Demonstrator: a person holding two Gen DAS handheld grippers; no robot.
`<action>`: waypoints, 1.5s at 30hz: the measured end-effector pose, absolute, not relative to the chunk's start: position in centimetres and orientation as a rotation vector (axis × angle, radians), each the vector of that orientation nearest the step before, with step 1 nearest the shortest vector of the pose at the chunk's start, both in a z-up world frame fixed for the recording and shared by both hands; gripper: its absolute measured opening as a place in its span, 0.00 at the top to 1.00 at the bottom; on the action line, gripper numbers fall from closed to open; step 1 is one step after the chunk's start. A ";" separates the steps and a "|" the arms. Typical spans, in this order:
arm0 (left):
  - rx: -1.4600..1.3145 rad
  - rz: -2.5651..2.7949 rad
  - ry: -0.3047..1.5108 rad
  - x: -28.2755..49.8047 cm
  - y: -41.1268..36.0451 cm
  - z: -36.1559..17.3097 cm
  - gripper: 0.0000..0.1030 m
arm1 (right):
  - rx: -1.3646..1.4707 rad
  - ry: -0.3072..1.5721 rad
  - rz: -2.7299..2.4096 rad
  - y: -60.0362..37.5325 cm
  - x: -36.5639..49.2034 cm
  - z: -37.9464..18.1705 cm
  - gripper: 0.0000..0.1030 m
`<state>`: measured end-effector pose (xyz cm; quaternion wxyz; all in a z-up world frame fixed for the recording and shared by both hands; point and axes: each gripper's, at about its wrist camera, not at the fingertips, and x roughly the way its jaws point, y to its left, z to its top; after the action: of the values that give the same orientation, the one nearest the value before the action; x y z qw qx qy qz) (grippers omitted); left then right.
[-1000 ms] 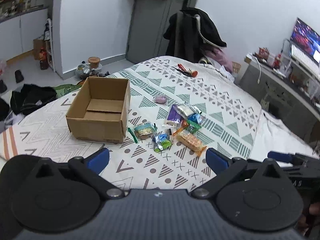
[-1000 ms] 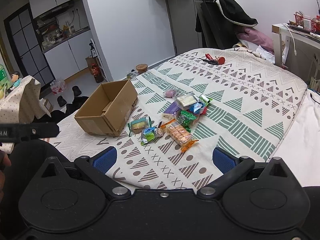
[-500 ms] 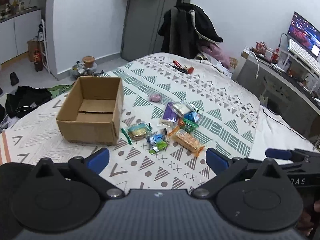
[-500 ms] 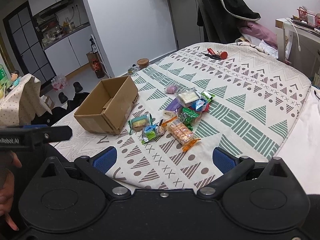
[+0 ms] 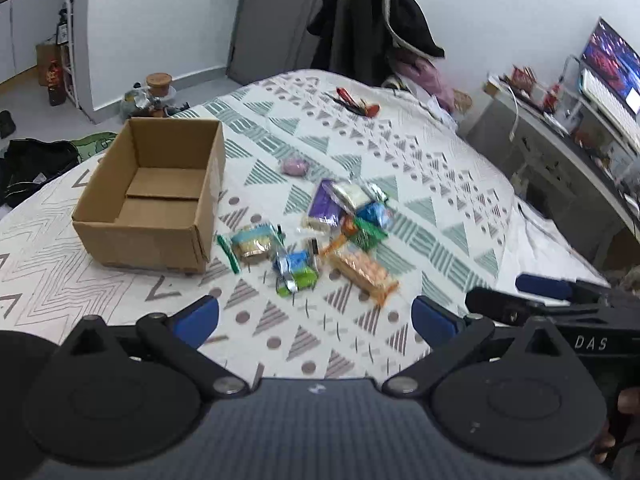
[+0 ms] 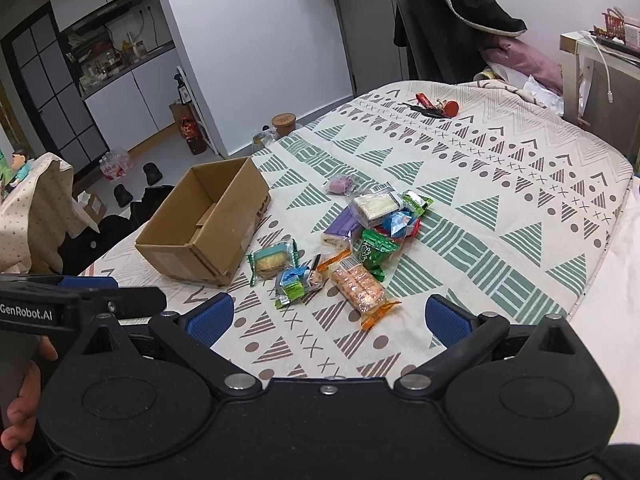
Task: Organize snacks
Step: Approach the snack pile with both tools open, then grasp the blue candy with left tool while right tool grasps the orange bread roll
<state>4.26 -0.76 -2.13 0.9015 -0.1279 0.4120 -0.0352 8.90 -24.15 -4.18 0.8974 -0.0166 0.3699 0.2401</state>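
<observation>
Our left gripper (image 5: 316, 314) and right gripper (image 6: 328, 314) gape wide, holding nothing, above bare bedspread (image 6: 500, 208) between the near edge and snack pile (image 6: 360, 240); the cardboard box (image 5: 156, 196) stands beside it.

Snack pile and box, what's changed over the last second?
Both tongs, left and right, have come closer to the snack pile, which shows larger in both views. Nothing was gripped or released. Both tongs stay open and empty; the cardboard box stays empty, snacks unmoved on the bedspread.
</observation>
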 end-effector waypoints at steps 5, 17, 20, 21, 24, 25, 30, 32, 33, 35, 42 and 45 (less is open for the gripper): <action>-0.250 -0.055 0.835 5.7 -1.0 -2.6 0.01 | -0.038 0.790 0.498 -24.0 10.6 -4.7 0.00; -0.262 -0.037 0.891 9.8 -1.6 -5.6 0.01 | -0.046 0.874 0.487 -23.8 14.7 -7.0 0.00; -0.238 -0.038 0.927 10.9 -1.9 -6.8 0.01 | -0.054 0.902 0.480 -23.6 15.8 -7.8 0.00; -0.233 -0.036 0.934 11.3 -1.9 -7.3 0.01 | -0.055 0.910 0.479 -23.6 16.1 -8.1 0.00; -0.226 -0.023 0.940 12.0 -2.1 -8.3 0.01 | -0.071 0.928 0.478 -23.3 17.2 -8.7 0.00; -0.234 -0.027 0.947 12.3 -2.1 -8.7 0.01 | -0.078 0.933 0.477 -23.2 17.5 -8.9 0.00; -0.239 -0.012 0.987 14.0 -2.3 -10.7 0.01 | -0.097 0.964 0.478 -22.9 19.3 -10.0 0.00; -0.267 -0.012 1.002 14.7 -2.2 -11.5 0.01 | -0.094 0.982 0.477 -22.9 20.0 -10.5 0.00; -0.284 -0.016 1.010 15.0 -2.1 -11.9 0.01 | -0.093 0.991 0.475 -22.8 20.4 -10.8 0.00; -0.288 0.003 1.017 15.7 -2.0 -12.6 0.02 | -0.096 1.006 0.475 -22.7 20.9 -11.4 0.00; -0.326 0.042 1.009 17.5 -1.5 -14.3 0.11 | -0.124 1.071 0.506 -22.0 22.4 -13.6 0.21; -0.340 0.049 1.036 18.4 -1.3 -15.3 0.21 | -0.160 1.074 0.521 -21.2 23.0 -14.2 0.28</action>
<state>18.38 -1.33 -15.29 0.8547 -0.1617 0.4927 0.0234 23.03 -21.24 -14.23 0.8240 -0.0751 0.5053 0.2452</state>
